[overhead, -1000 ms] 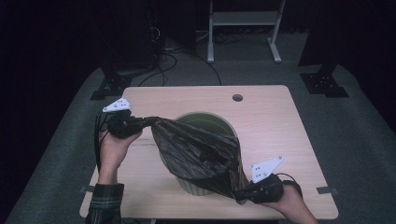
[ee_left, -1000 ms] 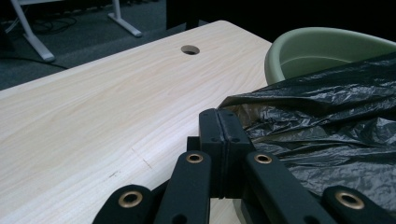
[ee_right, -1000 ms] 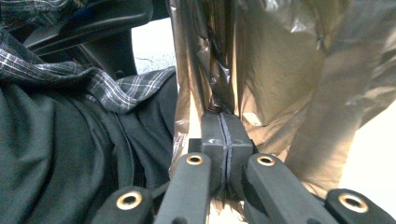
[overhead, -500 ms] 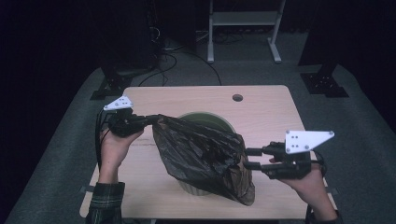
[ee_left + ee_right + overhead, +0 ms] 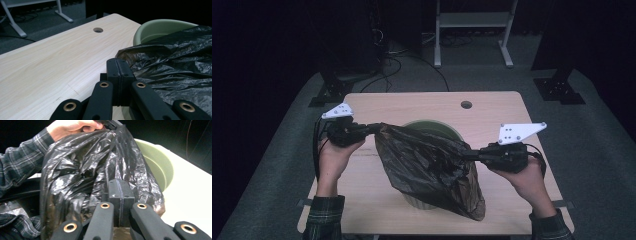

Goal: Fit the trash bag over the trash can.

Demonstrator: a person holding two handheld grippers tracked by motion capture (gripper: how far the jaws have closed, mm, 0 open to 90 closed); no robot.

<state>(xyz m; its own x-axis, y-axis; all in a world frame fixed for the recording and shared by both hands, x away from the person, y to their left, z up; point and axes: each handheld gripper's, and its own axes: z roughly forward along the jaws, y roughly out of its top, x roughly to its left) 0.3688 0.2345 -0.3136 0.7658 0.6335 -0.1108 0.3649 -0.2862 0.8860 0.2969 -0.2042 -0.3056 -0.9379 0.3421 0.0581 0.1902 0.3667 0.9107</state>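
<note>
A crumpled black plastic bag (image 5: 427,165) hangs stretched between my two grippers above a pale green bin (image 5: 433,124). My left gripper (image 5: 374,128) is shut on the bag's left corner, and in the left gripper view the gripper (image 5: 119,62) has its jaws pressed together at the bag (image 5: 175,62) edge. My right gripper (image 5: 468,154) has just closed and is shut on the bag's right edge. In the right gripper view the gripper (image 5: 120,183) pinches the film, and the bag (image 5: 80,170) spreads toward the other hand (image 5: 72,128).
The bin stands in the middle of a light wooden table (image 5: 402,105) with a cable hole (image 5: 466,105) near its far edge. Its rim (image 5: 160,26) shows behind the bag. Dark floor, cables and a white stand's legs (image 5: 472,30) lie beyond the table.
My right gripper rose from low at the table's front right edge to the bag's right side. Its jaws stood apart half a second ago and are now shut on the film. The left gripper stayed put.
</note>
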